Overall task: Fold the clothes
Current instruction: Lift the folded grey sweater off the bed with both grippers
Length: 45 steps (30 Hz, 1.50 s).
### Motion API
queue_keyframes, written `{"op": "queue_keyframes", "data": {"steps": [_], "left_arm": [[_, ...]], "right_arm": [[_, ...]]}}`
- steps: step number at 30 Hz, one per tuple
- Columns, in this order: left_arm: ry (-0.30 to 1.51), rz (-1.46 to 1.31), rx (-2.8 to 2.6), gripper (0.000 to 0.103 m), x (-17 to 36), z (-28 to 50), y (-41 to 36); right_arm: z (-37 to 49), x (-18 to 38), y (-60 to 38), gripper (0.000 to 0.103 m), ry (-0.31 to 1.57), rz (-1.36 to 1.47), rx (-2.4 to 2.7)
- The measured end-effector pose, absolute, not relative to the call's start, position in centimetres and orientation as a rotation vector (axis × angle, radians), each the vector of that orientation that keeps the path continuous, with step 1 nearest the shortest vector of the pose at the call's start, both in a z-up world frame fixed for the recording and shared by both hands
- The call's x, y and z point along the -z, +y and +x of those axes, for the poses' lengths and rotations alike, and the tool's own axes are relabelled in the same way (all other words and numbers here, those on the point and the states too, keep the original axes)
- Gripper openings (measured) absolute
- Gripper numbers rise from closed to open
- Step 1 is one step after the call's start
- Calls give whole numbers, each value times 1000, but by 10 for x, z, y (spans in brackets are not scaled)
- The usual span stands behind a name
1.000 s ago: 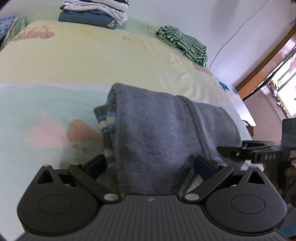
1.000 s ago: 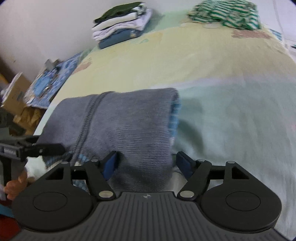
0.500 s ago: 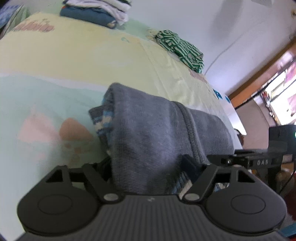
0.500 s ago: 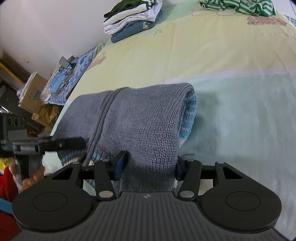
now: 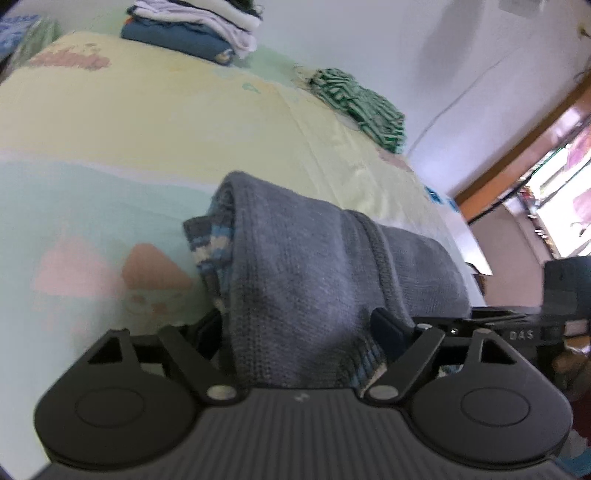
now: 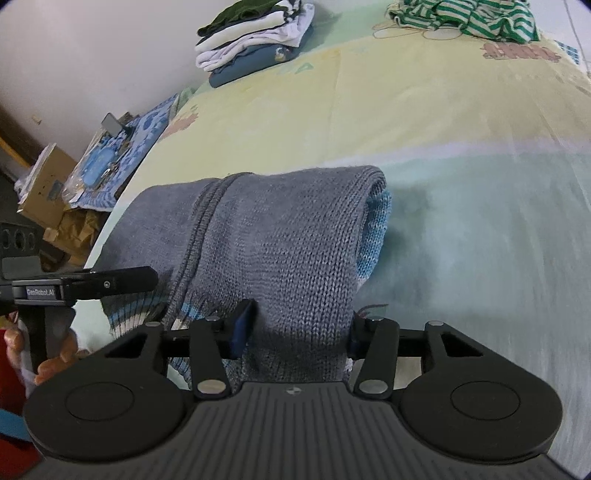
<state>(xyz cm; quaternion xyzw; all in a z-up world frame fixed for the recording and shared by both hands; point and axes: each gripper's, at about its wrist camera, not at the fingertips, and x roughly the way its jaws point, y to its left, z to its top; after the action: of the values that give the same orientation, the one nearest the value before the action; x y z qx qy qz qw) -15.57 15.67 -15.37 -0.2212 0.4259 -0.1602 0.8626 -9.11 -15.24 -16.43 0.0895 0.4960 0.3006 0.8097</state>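
i see a folded grey knit sweater lying on a bed sheet printed in pale yellow and mint green, near the bed's front edge. blue and cream striped layers peek out at both ends of the fold.

my left gripper straddles one end of the sweater, and its two fingers press into the thick bundle from either side, so it holds the sweater in a wide grip. my right gripper straddles the other end; its jaws are closing, the blue pads are pushed against the knit on both sides, and the sweater is clamped between them. from the right wrist view, the left gripper's finger shows as a black bar at the left, with part of a hand below it.

at the far side of the bed, well apart from the sweater, sits a neat stack of folded clothes, and a crumpled green and white striped garment lies off to one side. beside the bed are a blue patterned cloth and a cardboard box.
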Motion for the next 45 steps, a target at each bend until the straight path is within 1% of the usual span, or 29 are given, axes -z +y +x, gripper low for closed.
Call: {"op": "queue_keyframes", "data": {"steps": [4,7,8,11,12,13,14,15,17,21,24,27,28,29,30,31,32,33,35,37,40,41,42,43,44,45], "left_arm": [[893,-432,322,81,152,-156,149],[893,-387,317,78,151,-154,142],[890,-382,312,74,151,-154,141],[880,-383,290,62,151,-153,139],[881,-381,286,61,151,-154,139],[883,-380,284,57,151,-154,138],[886,-385,283,52,151,-155,138],[887,-385,283,49,149,-155,137],[884,-375,281,40,145,-156,136],[864,-351,276,32,138,-160,132],[853,-352,279,30,133,-161,132],[866,-332,272,34,136,-159,131],[873,-326,270,40,138,-159,132],[879,-320,269,51,140,-158,133],[887,-316,260,56,142,-157,135],[893,-323,250,64,144,-156,140],[896,-335,247,69,145,-155,145],[899,-331,241,72,145,-155,147],[898,-293,224,84,144,-156,150],[908,-299,234,87,145,-153,150],[929,-320,268,82,148,-147,149],[929,-311,281,82,148,-146,146],[926,-301,285,83,148,-145,143],[921,-297,288,87,148,-144,140],[915,-290,289,90,148,-143,137],[909,-281,291,90,149,-142,133]], "right_arm": [[-96,165,-149,57,1024,196,-622],[-95,167,-148,59,1001,205,-619],[-95,167,-147,59,998,207,-617],[-95,166,-145,54,997,202,-610],[-94,166,-144,52,998,201,-608],[-94,165,-143,51,999,201,-607],[-94,165,-144,48,999,207,-603],[-95,164,-144,42,998,212,-600],[-97,159,-142,38,980,194,-604],[-98,155,-142,35,965,183,-609],[-99,153,-144,34,953,189,-618],[-98,157,-144,36,962,189,-618],[-97,157,-145,37,964,201,-616],[-96,158,-147,41,969,211,-616],[-95,159,-147,49,974,212,-613],[-95,159,-148,52,980,205,-609],[-95,160,-149,56,986,198,-606],[-95,160,-151,56,987,195,-613],[-96,160,-151,56,989,183,-621],[-95,161,-150,59,998,183,-629],[-91,164,-151,60,1013,200,-641],[-90,165,-151,60,1017,205,-645],[-89,165,-150,61,1016,202,-649],[-89,165,-150,61,1014,198,-653],[-88,165,-148,62,1008,195,-655],[-88,165,-147,62,1001,191,-658]]}}
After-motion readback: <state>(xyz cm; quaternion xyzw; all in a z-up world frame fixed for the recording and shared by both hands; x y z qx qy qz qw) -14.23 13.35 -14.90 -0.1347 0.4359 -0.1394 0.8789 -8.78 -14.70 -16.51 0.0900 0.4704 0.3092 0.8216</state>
